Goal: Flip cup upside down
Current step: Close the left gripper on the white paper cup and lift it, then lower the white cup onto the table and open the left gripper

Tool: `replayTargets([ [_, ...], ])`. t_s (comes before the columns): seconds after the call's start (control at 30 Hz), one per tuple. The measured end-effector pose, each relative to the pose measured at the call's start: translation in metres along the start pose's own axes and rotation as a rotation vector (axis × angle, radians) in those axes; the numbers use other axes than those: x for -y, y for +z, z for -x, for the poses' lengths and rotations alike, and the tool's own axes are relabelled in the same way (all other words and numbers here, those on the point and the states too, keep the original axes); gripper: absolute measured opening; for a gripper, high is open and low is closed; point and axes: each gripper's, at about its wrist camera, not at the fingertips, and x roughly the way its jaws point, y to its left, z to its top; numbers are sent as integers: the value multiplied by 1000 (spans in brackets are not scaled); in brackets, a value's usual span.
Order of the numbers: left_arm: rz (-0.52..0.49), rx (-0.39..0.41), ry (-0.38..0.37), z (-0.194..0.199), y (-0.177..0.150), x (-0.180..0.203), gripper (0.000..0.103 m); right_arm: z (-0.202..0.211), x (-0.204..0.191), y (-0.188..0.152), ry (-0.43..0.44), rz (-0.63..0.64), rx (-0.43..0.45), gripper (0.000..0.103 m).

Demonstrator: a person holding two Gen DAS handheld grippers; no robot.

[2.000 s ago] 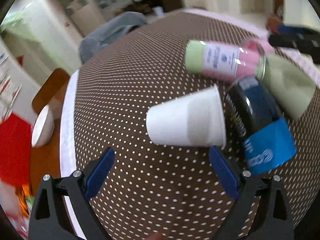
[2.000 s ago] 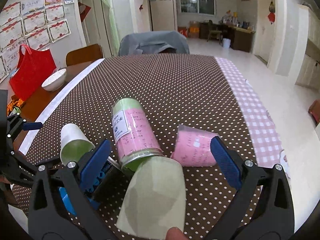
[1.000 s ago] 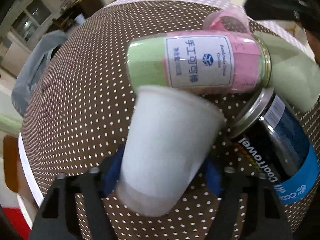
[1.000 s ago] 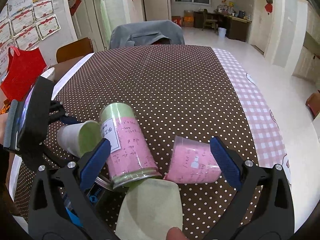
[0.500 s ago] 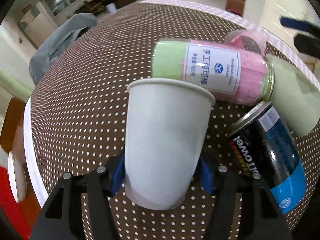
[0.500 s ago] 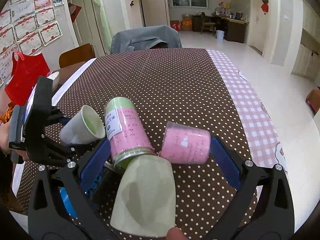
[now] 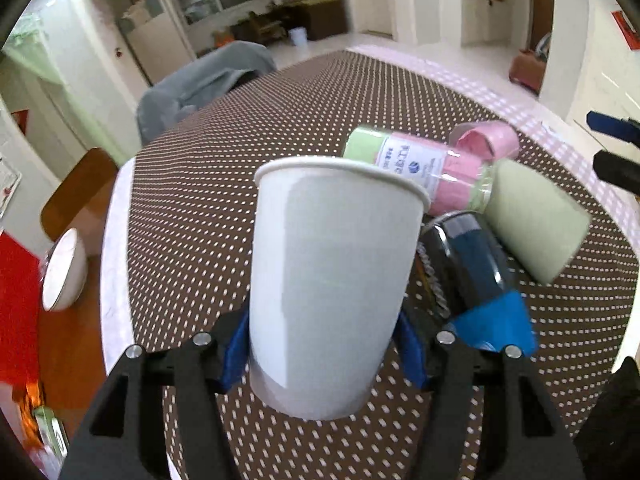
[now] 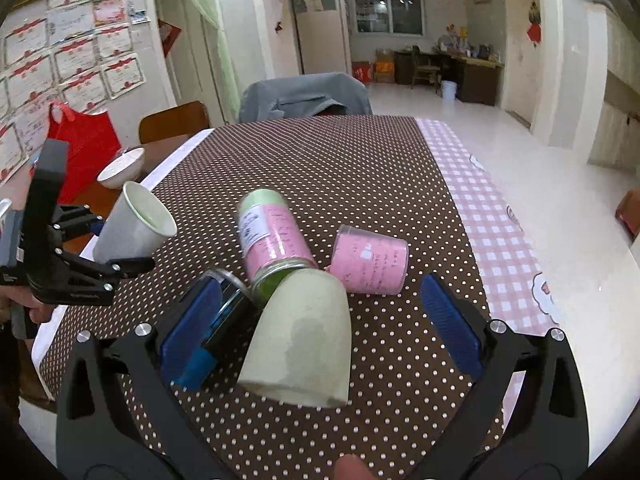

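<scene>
The cup (image 7: 328, 280) is clamped near its base between the blue pads (image 7: 236, 344) of the left gripper (image 7: 320, 350), held clear above the dotted cloth (image 7: 192, 208), mouth up in the left wrist view, tilted toward the far right in the right wrist view (image 8: 134, 230). The right gripper (image 8: 320, 320) hovers with jaws wide apart, holding nothing, over a green cup (image 8: 300, 340) lying on its side. Step in hand is judged as the rotation: the wrist should be rolled until the rim faces down, with grip pressure kept light so the thin wall is not crushed. Roll is best done over the bare cloth to the near left, since the pink jar (image 7: 412, 168), dark can (image 7: 476, 276) and pink cup (image 8: 370, 260) lie crowded just right. The rim should be set flat before release, otherwise tipping is likely.
</scene>
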Motion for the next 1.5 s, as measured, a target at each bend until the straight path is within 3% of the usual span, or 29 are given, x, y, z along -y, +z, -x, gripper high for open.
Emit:
replayTargets([
  [0.17, 1, 42, 9, 41, -25, 26, 61, 23, -6, -11, 33, 25, 36, 97],
  [0.43, -54, 69, -35, 68, -51, 80, 61, 55, -1, -40, 49, 26, 61, 97],
  [0.67, -66, 85, -97, 65, -64, 122, 61, 70, 16, -53, 34, -1, 75, 97],
  [1.0, -99, 29, -147, 25, -71, 166, 61, 75, 34, -63, 39, -47, 64, 97],
  [1.17, -157, 13, -78, 12, -73, 180, 62, 75, 36, -66, 46, -53, 60, 97],
  [1.23, -188, 30, -12, 13, -74, 184, 83, 75, 37, -66, 49, -57, 59, 97],
  [1.27, -197, 36, 3, 15, -74, 185, 85, 75, 38, -66, 51, -59, 59, 97],
  [1.5, -153, 80, -4, 31, -76, 175, 85, 75, 37, -67, 62, -58, 53, 97],
])
